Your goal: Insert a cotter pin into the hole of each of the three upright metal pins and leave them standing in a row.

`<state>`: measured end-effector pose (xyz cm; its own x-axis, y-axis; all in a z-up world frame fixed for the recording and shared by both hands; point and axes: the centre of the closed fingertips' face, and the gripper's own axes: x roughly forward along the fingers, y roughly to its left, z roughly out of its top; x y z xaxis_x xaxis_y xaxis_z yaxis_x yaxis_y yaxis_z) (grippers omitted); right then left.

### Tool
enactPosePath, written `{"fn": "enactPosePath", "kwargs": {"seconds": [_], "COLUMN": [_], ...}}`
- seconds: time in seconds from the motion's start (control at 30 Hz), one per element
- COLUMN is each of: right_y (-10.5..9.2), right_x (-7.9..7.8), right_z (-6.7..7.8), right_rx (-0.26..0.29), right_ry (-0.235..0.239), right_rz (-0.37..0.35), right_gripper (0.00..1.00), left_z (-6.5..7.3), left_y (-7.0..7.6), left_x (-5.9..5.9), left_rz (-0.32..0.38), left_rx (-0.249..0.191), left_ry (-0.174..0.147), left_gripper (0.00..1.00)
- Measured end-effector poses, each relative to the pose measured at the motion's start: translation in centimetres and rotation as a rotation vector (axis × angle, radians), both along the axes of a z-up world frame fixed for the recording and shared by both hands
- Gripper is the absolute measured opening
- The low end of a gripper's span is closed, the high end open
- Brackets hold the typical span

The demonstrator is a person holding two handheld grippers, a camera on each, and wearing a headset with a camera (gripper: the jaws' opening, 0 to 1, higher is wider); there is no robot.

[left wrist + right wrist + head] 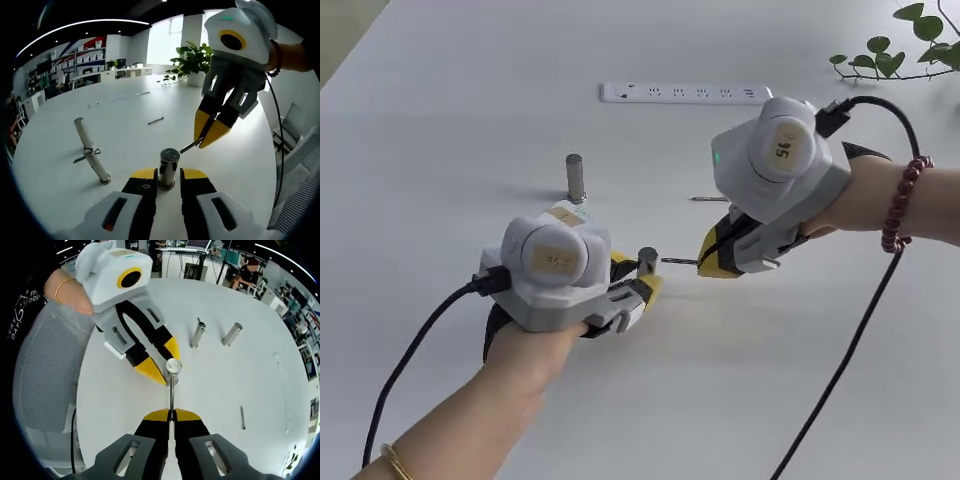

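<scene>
— So, which way does the held metal pin (pixel 647 260) stand?
— Upright on the tabletop (pixel 470 100), long axis vertical, clamped low between the jaws of the left gripper (pixel 638 276). The cotter pin (pixel 678 261) lies level and points straight at its upper end. I cannot tell whether the tip is in the hole. The right gripper (pixel 708 262) is closed tight on the other end.
— Room around?
— Plenty. A second metal pin (pixel 575 178) stands upright beyond the left gripper, well apart. In the left gripper view a third metal pin (pixel 97 167) near it carries a fitted cotter pin (pixel 87 152). A loose cotter pin (pixel 710 199) lies flat. A power strip (pixel 685 93) sits farther back and a plant (pixel 895 55) at the far right.
— Writing?
— The right gripper's label (pixel 782 150) seems to read "15"; the left one is blurred.
</scene>
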<state>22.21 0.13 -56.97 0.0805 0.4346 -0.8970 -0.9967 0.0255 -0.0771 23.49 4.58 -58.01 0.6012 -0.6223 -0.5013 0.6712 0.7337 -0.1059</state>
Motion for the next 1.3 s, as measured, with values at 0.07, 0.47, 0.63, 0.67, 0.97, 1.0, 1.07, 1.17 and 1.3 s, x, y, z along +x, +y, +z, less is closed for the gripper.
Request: {"fn": "enactPosePath", "kwargs": {"seconds": [0.07,0.47,0.63,0.67,0.97,1.0,1.07,1.17,1.3], "right_y": [0.1,0.6,1.2,1.3,2.5,2.5,2.7,3.0,3.2], "right_x": [0.0,0.1,0.1,0.1,0.2,0.2,0.1,0.0,0.0], "right_z": [0.1,-0.2,-0.3,-0.2,-0.1,-0.1,0.0,0.0,0.0], "right_rx": [-0.001,-0.01,-0.016,-0.017,-0.024,-0.024,-0.025,-0.025,-0.023], "right_ry": [0.0,-0.001,-0.009,-0.01,-0.02,-0.02,-0.019,-0.018,-0.019], "right_rz": [0.003,0.019,0.04,0.045,0.072,0.073,0.073,0.074,0.075], "right_gripper": [0.0,0.0,0.0,0.0,0.0,0.0,0.0,0.0,0.0], "left_z": [-0.2,-0.5,-0.5,-0.5,-0.7,-0.7,-0.7,-0.7,-0.9], "left_y": [0.2,0.4,0.3,0.3,0.3,0.3,0.3,0.3,0.3], "left_x": [-0.1,-0.4,-0.4,-0.4,-0.4,-0.4,-0.4,-0.4,-0.5], "left_rz": [-0.003,-0.032,-0.048,-0.05,-0.055,-0.055,-0.054,-0.051,-0.051], "left_rx": [0.005,0.002,0.007,0.009,-0.002,-0.003,-0.008,-0.015,-0.016], "left_ry": [0.007,0.008,0.002,0.0,0.009,0.01,0.011,0.014,0.021], "left_gripper": [0.15,0.12,0.12,0.12,0.12,0.12,0.12,0.12,0.12]}}
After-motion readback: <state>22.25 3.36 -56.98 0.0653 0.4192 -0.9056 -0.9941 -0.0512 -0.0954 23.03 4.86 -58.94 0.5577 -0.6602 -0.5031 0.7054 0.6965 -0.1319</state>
